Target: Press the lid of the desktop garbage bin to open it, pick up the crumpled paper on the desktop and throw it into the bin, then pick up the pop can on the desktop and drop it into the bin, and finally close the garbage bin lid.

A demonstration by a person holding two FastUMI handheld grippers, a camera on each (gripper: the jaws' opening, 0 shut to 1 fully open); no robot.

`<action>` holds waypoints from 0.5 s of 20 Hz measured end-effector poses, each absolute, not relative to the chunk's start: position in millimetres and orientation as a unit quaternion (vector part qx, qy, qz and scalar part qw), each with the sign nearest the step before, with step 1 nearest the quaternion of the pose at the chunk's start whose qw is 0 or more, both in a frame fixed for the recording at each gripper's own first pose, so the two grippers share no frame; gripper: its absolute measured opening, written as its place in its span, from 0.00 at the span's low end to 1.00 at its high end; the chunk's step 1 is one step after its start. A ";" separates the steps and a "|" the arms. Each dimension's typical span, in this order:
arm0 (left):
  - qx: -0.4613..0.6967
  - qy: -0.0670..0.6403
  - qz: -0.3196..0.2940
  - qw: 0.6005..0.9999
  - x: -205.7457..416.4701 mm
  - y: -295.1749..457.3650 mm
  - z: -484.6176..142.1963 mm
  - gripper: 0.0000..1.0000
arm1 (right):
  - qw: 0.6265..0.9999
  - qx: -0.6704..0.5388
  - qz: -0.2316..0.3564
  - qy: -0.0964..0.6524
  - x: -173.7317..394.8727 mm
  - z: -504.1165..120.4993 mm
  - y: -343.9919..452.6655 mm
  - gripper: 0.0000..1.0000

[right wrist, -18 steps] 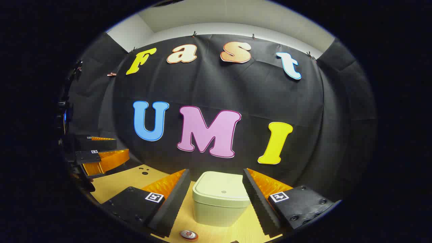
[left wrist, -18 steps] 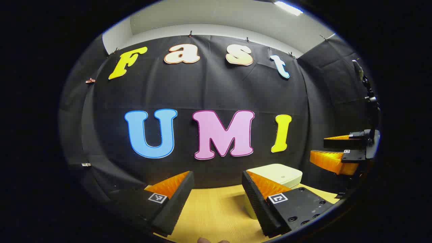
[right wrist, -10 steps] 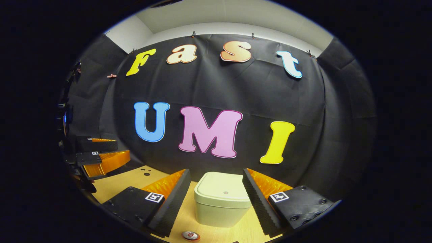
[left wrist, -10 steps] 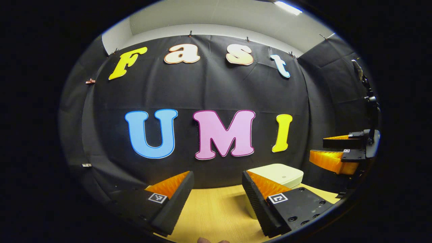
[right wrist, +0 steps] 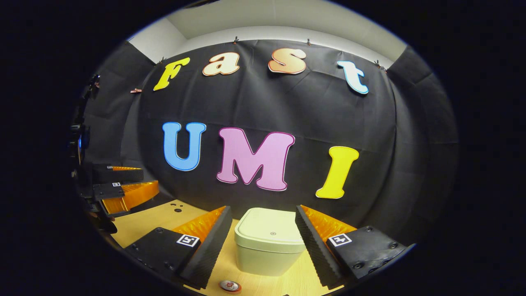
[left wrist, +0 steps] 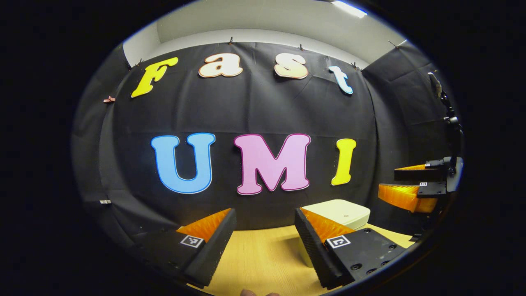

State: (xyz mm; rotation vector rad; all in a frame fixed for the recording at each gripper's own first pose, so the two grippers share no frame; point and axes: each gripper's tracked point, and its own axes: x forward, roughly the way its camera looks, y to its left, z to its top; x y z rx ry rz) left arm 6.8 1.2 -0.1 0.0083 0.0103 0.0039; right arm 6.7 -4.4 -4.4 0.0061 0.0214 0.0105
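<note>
A pale square bin with its lid down stands on the wooden desk, straight ahead between the fingers of my right gripper, which is open and apart from it. The top of a pop can peeks in at the bottom edge of the right gripper view. In the left gripper view the same bin sits to the right, partly behind a finger of my open left gripper, which holds nothing. Each gripper appears at the side of the other's view: the right gripper and the left gripper.
The black cloth wall stands close behind the desk. A few small dark holes mark the desk top at the back left. A stand with cables rises at the far right of the left gripper view.
Almost nothing has changed. The right gripper view drifts slightly, so the bin sits a touch differently between the fingers. Both grippers stay open.
</note>
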 end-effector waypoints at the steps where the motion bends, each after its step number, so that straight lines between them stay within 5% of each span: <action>1: 0.004 0.006 0.002 1.000 6.9 1.5 -0.5 0.93 | 1.000 0.005 0.009 0.013 7.6 -4.8 -2.5 0.95; 2: 0.005 0.006 0.003 1.000 7.9 2.0 -1.8 0.93 | 1.000 0.005 0.009 0.016 8.5 -5.1 -2.5 0.92; 6: 0.004 0.007 0.006 1.000 8.9 6.4 -2.3 0.93 | 1.000 0.004 -0.001 0.030 12.3 -11.3 -6.4 0.47; 7: 0.003 0.007 0.007 1.000 8.9 7.8 -1.9 0.93 | 1.000 0.007 -0.003 0.025 13.8 -8.0 -8.7 0.22; 8: 0.003 0.007 0.009 1.000 8.7 8.8 -2.7 0.93 | 1.000 0.010 -0.003 0.020 15.8 -7.3 -8.2 0.10; 10: 0.001 0.007 0.010 1.000 8.7 10.9 -2.5 0.93 | 0.999 0.013 0.006 0.038 16.9 -15.2 -2.5 0.08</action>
